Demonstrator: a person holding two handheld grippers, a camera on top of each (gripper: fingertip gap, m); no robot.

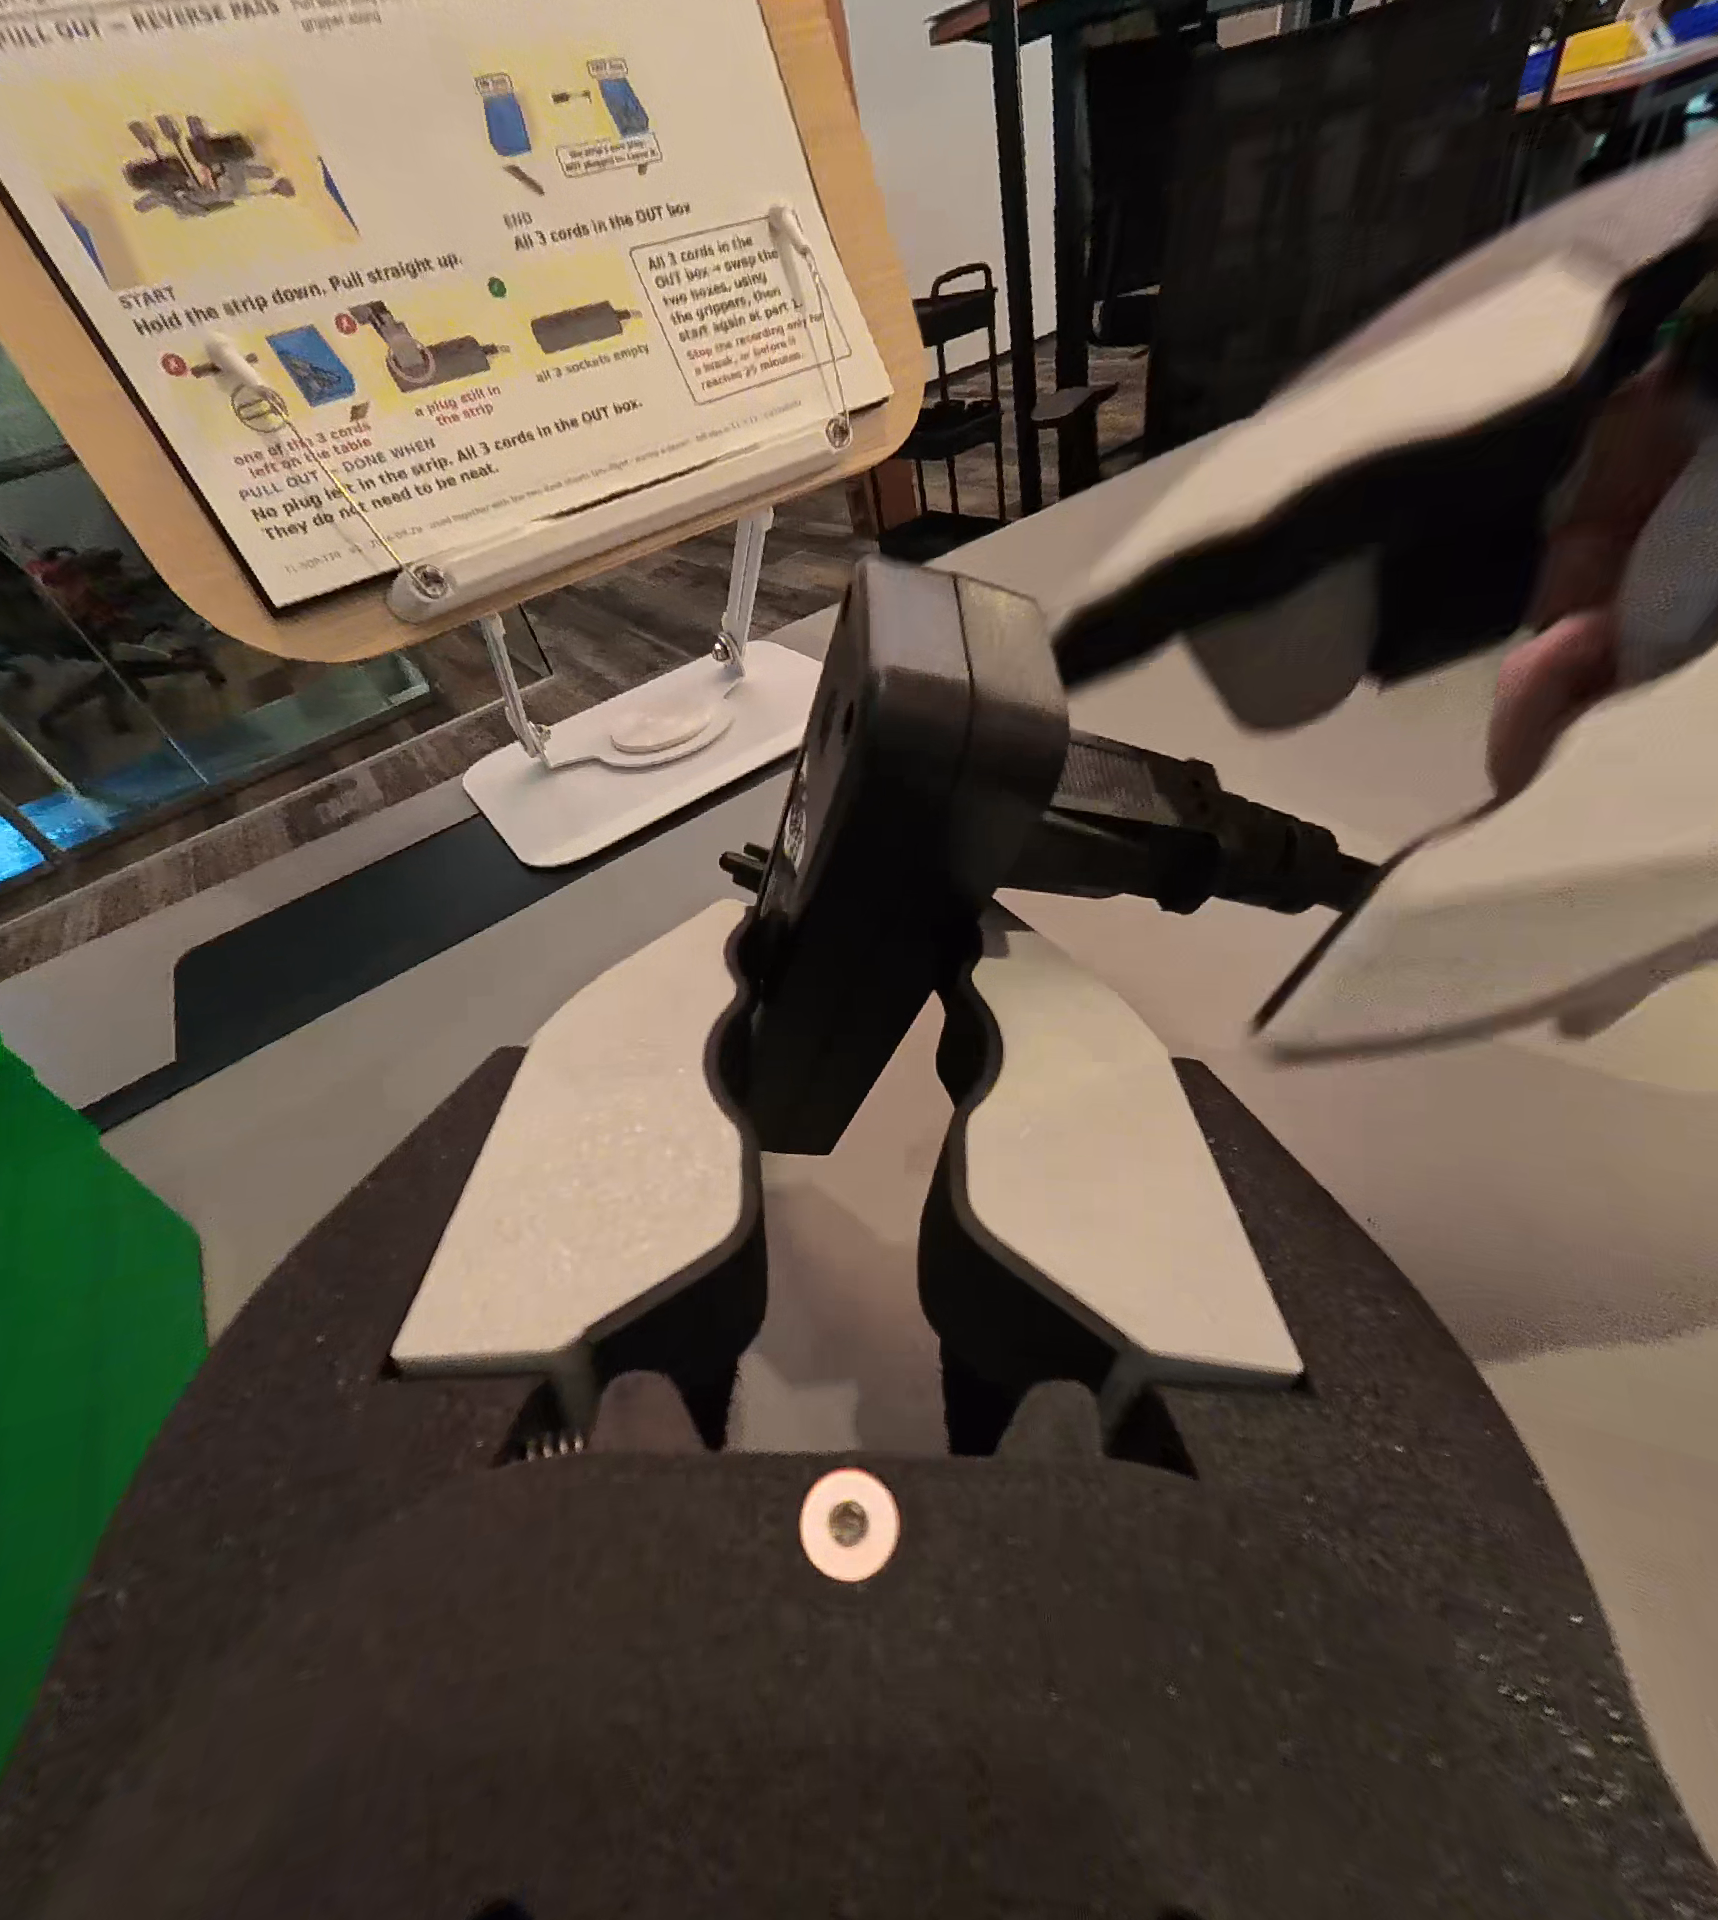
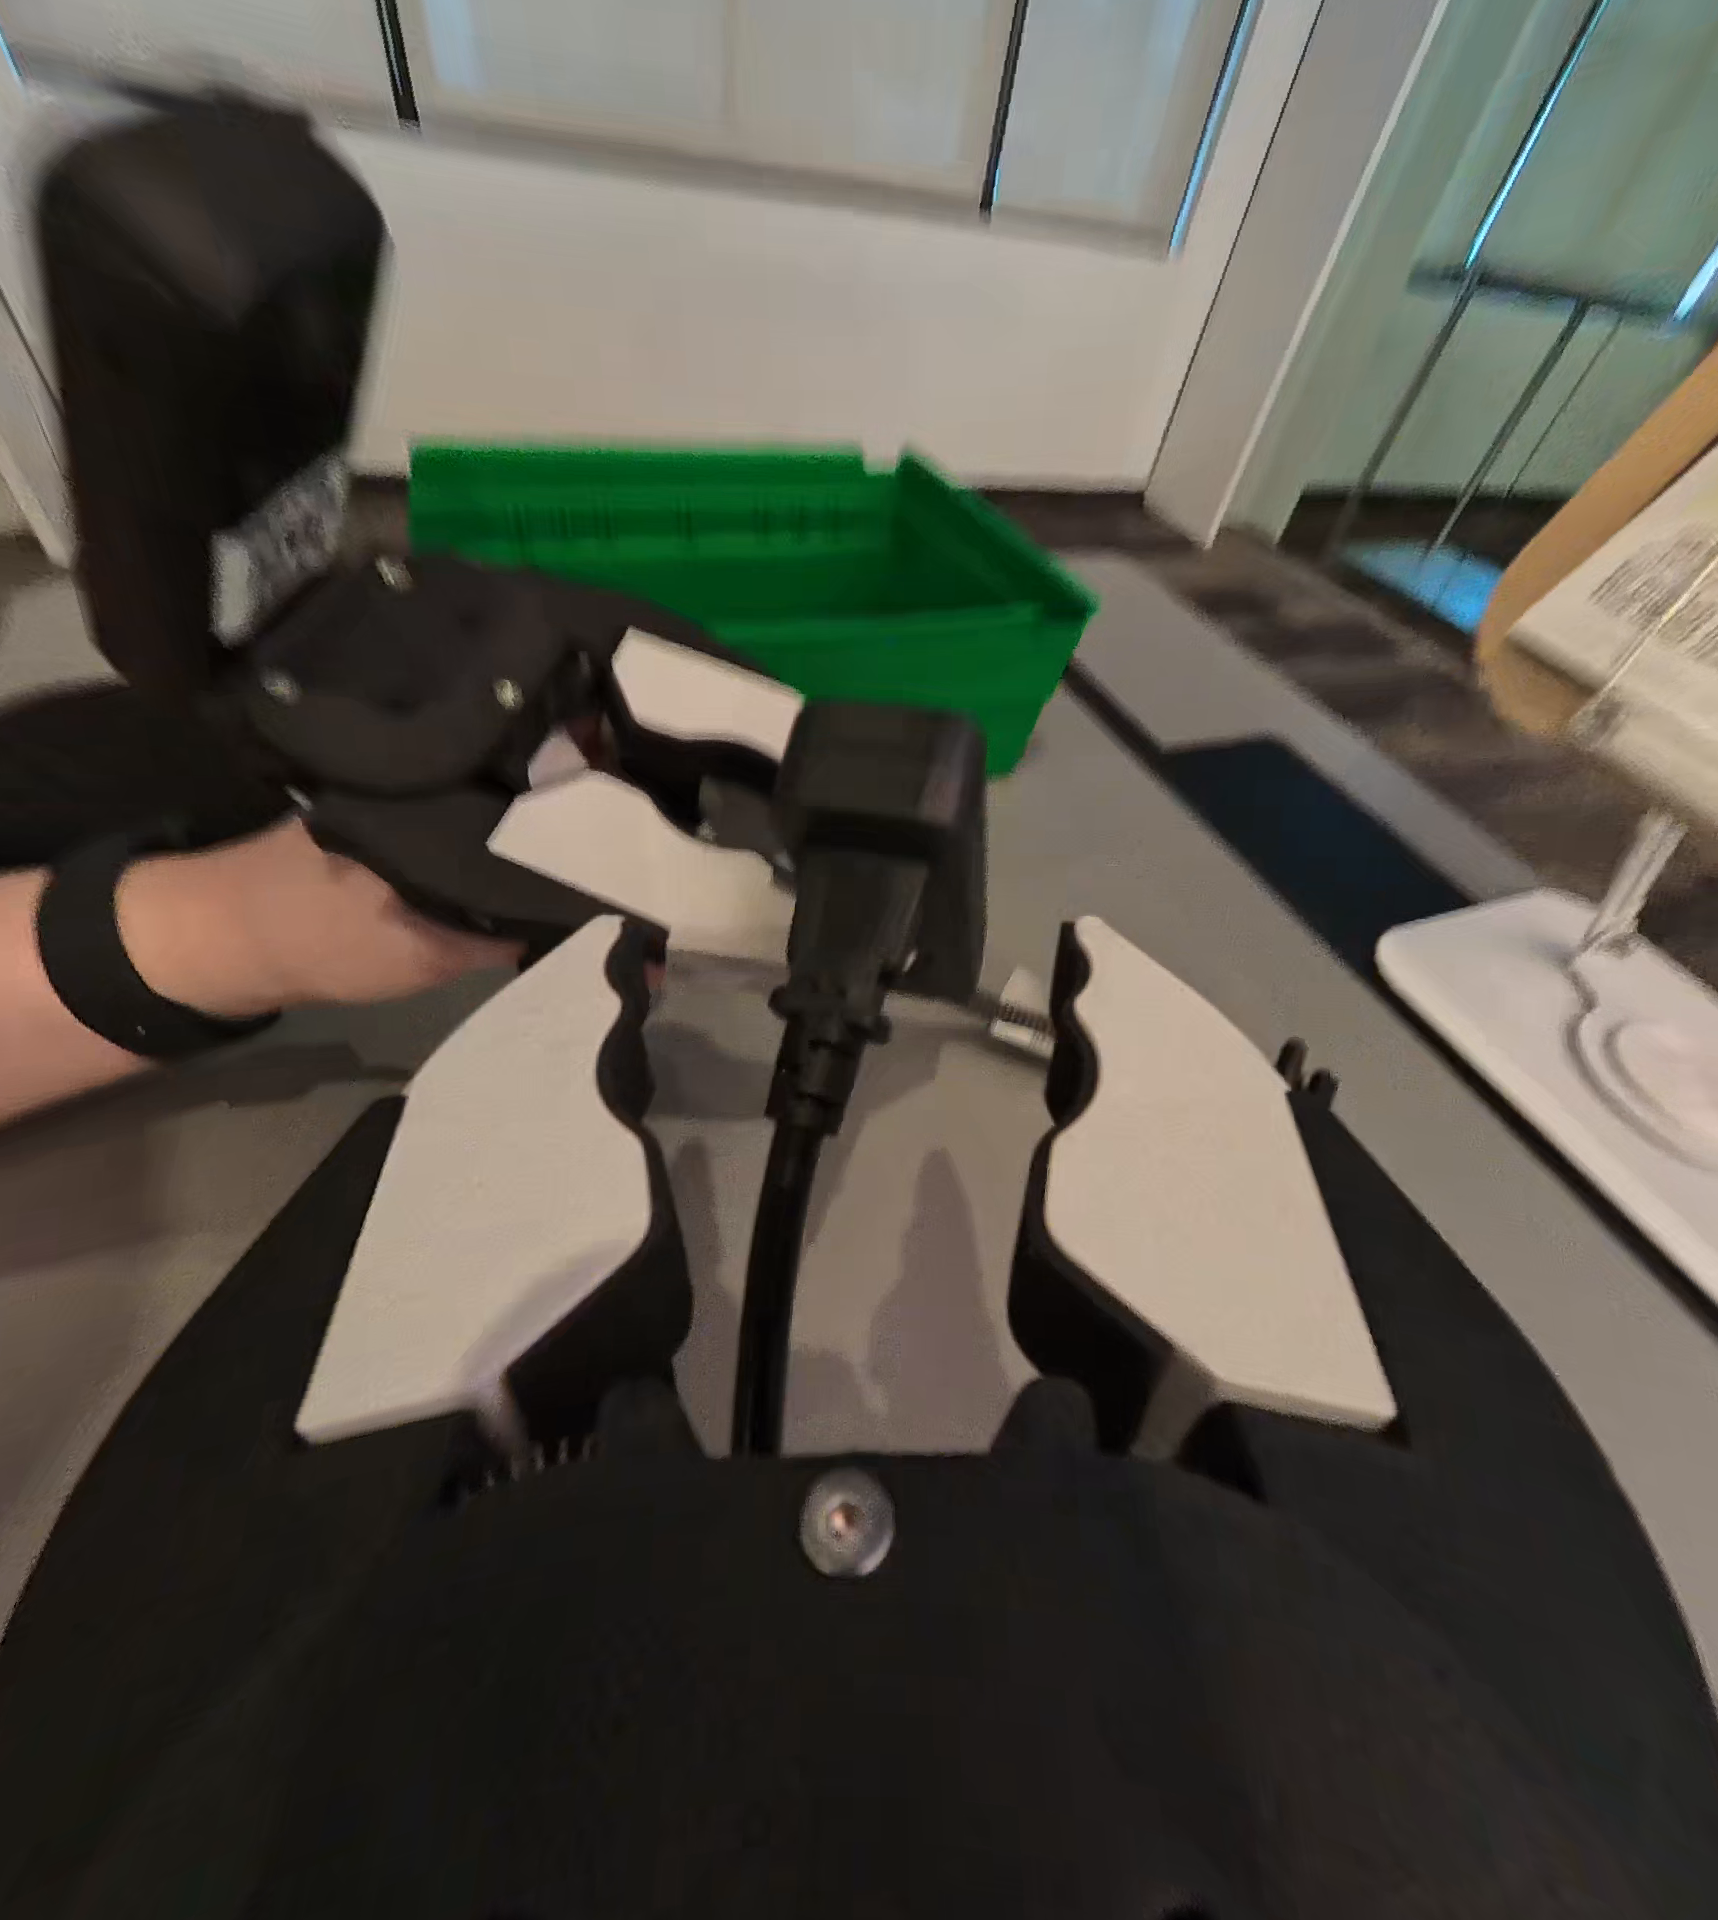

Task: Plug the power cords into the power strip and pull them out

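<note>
My left gripper (image 1: 850, 997) is shut on a black power strip (image 1: 896, 790) and holds it tilted up above the grey table (image 1: 1520, 1299). A black plug (image 1: 1198, 842) is seated in the strip's right face. My right gripper (image 2: 850, 966) is open, with one finger on each side of the plug (image 2: 860, 883), apart from it. The plug's cord (image 2: 772, 1247) runs back between the fingers. In the left wrist view the right gripper (image 1: 1177, 831) comes in from the upper right, blurred. In the right wrist view the left gripper (image 2: 772, 810) holds the strip (image 2: 954, 831) from the left.
A green bin (image 1: 24, 1299) stands at the left of the table; it shows behind the strip in the right wrist view (image 2: 834, 582). A wooden board with an instruction sheet (image 1: 419, 312) stands on a white base (image 1: 626, 769) at the table's far edge. My hands' fingertips stand some 5 cm from each other.
</note>
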